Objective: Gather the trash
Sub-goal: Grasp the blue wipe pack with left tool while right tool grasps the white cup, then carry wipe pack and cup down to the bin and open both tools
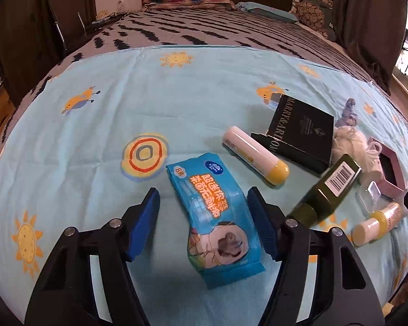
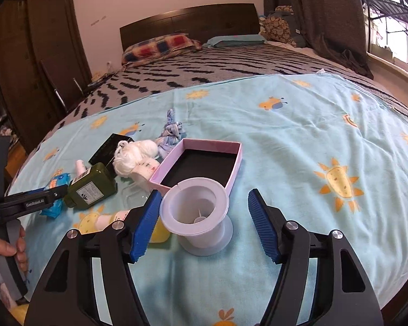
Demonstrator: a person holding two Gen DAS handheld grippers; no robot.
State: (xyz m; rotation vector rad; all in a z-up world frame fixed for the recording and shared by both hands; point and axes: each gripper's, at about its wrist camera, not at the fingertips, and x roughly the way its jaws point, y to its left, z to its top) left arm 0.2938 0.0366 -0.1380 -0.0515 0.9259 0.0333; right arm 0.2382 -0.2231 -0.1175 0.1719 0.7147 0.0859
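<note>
While the left gripper (image 1: 204,222) straddles the blue wipes pack (image 1: 212,217), its jaws stand part-spread w/ a gap each side – no pad on the wrapper yet. Pack lies flat, centre-low in the left wrist view, long axis running along the fingers. Advice: lower until pads flank the pack's mid-section, close square across the width; soft wrapper will likely crumple, so grip gently. At 2 o'clock: white-yellow tube (image 1: 255,160), black box (image 1: 302,133), green bottle (image 1: 329,187).

Right wrist view: right gripper (image 2: 204,225) is spread around a clear plastic spool (image 2: 198,217), standing on its flange; left pad looks touching or nearly so, right pad well apart – not pinched. Centre first, then close on the flanges. Pink tray (image 2: 204,146) at 12 o'clock, just behind.

Surface: light-blue sun-print sheet (image 2: 299,149) over a striped bed – soft, yielding. Bedroom, wardrobe at 9, window at 2.
</note>
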